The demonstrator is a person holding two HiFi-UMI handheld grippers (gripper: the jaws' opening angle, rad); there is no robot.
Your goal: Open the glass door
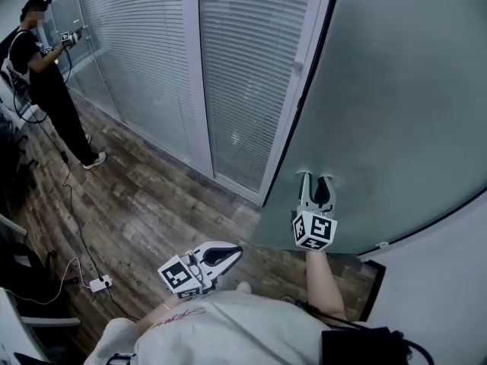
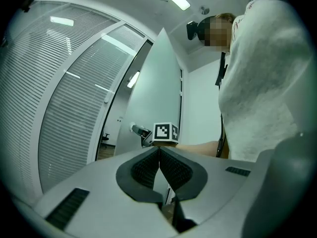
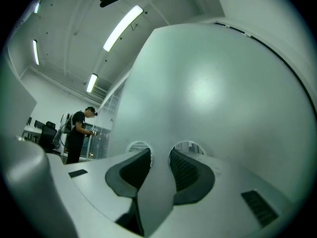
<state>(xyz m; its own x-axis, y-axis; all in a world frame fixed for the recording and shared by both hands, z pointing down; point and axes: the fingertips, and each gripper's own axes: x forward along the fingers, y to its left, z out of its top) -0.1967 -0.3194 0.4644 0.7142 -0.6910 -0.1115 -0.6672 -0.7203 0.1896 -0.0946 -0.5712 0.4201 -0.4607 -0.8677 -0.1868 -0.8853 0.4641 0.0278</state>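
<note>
The frosted glass door stands swung open, away from its white frame. My right gripper is at the door's face near its lower left. In the right gripper view the door fills the picture, and the right gripper is open with its fingertips right at the glass, mirrored in it. Nothing shows between the pads. My left gripper hangs low beside my body. Its pads meet in the left gripper view, with nothing in them. That view also shows the door and the right gripper.
A glass partition with white blinds runs along the left of the doorway. Another person stands far left at that partition. A power strip and its cable lie on the wood floor. A white wall is at lower right.
</note>
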